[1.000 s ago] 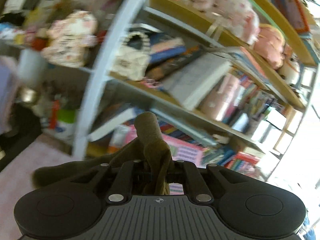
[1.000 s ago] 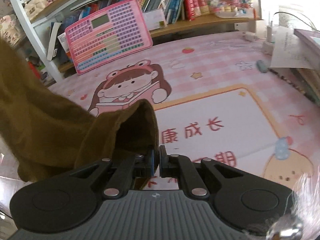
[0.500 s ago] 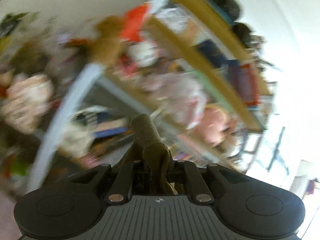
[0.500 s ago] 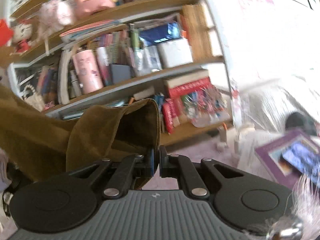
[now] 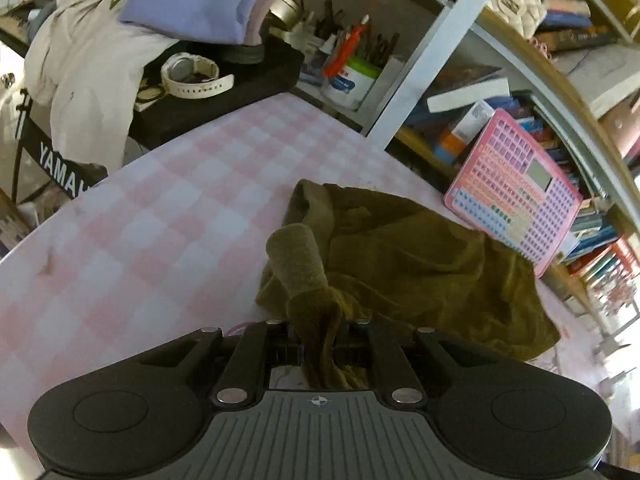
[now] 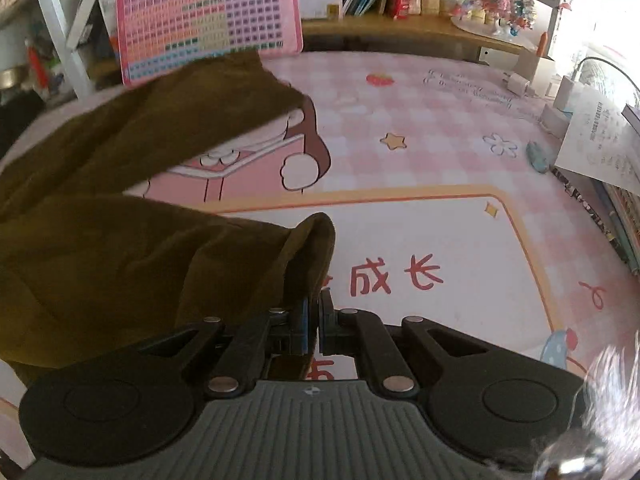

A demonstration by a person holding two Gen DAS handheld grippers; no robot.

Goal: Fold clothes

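One olive-brown garment (image 5: 420, 264), rumpled, part resting on the pink table (image 5: 168, 208), part lifted. Left gripper (image 5: 318, 344) pinches a bunched cuff-like end; right gripper (image 6: 312, 320) is pressed together on a doubled edge. Cloth runs between the two grips and sags forward of both toward a pink chart (image 6: 208, 12) at the back. Neither side clearly nearer; fold stage unclear

Both claws are clamped tight on cloth (image 5: 400, 256). The left claw (image 5: 320, 344) points down and forward over the counter (image 5: 160, 216), a bunched fold pinched between its fingers. The right claw (image 6: 312, 320) tilts low, gripping an edge.
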